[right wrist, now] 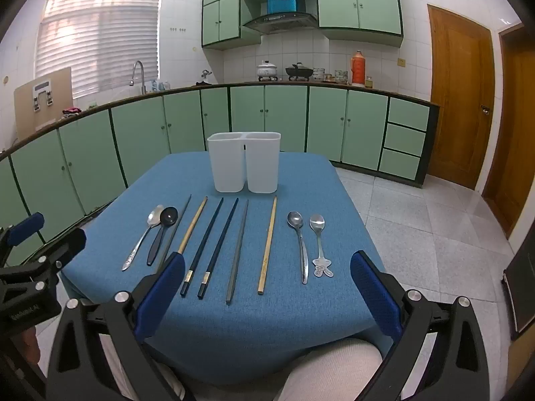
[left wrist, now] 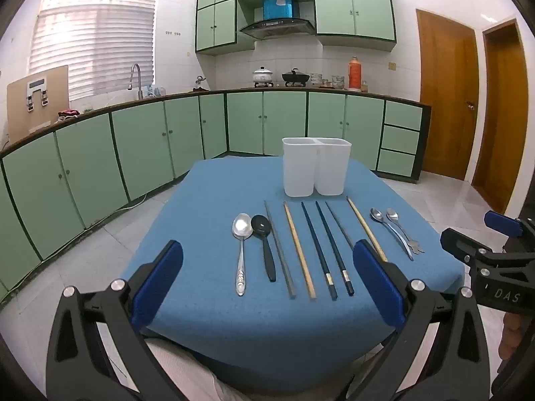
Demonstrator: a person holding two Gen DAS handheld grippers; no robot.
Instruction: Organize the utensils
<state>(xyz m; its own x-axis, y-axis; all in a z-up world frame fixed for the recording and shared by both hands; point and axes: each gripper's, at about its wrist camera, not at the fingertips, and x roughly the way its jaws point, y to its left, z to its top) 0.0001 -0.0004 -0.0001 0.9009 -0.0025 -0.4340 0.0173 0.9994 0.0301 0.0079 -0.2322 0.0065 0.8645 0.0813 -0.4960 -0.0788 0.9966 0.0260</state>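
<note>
- Left wrist view: the left gripper (left wrist: 267, 284) hangs over the near edge of the blue-covered bench (left wrist: 207, 317), its blue-padded fingers (left wrist: 157, 280) spread wide with nothing between them.
- On the cloth lies a row of utensils, handles toward the camera: a silver spoon (left wrist: 242, 244), a black spoon (left wrist: 264, 244) just beside it, a grey chopstick (left wrist: 279, 250), a wooden chopstick (left wrist: 299, 250), two dark chopsticks (left wrist: 326, 250), and two small metal spoons (left wrist: 394, 234) at the right end.
- A white two-compartment holder (left wrist: 316, 167) stands upright beyond the row, apart from it.
- The right gripper (left wrist: 481, 250) shows at the right edge; from here its spread is hard to judge.
- Right wrist view: the right gripper (right wrist: 267, 287) also hovers at the near edge, fingers (right wrist: 376, 290) fully apart and holding nothing.
- The same row lies ahead, with a second grey chopstick (right wrist: 239, 250) and a second wooden chopstick (right wrist: 267, 244) in the middle.
- The holder (right wrist: 244, 163) sits near the far side of the bench; its compartments look empty, though their depths are hidden.
</note>
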